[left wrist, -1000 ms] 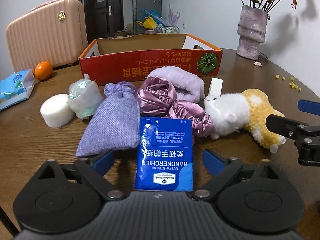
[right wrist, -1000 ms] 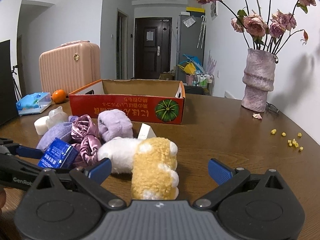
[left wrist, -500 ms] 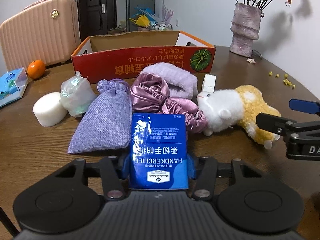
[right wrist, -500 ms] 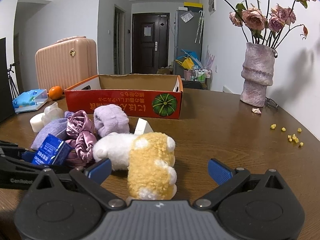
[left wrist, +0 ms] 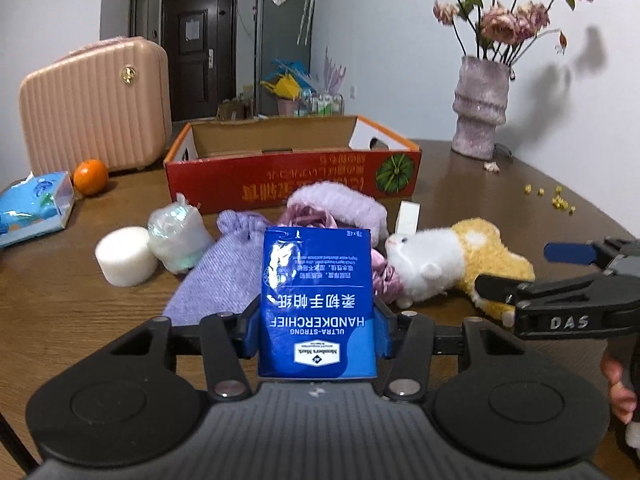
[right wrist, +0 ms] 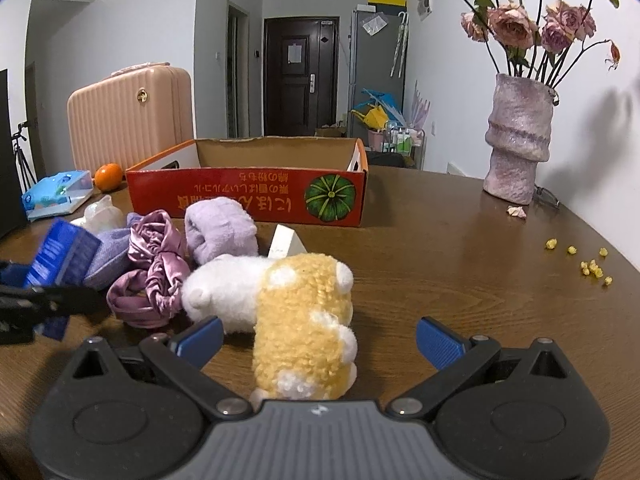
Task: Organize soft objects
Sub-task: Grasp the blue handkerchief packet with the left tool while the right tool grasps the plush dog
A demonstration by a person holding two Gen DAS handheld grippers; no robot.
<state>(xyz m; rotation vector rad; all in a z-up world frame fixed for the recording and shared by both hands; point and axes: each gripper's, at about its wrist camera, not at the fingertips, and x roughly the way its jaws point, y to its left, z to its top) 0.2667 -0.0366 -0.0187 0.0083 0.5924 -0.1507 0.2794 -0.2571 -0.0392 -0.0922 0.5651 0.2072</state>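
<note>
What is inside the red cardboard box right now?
Only bare brown inner walls of the red cardboard box show in both views; nothing rises above its rim. Its floor is hidden behind the front wall, so low-lying contents cannot be excluded.

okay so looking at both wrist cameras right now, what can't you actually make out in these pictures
- Floor of the cardboard box, both views: its red front wall hides whatever lies inside.
- Satin scrunchie, left wrist view: mostly behind the handkerchief pack clamped in the left gripper.
- Left gripper, right wrist view: blurred and cut off by the left edge.
- Plush toy's face, right wrist view: turned away.
</note>
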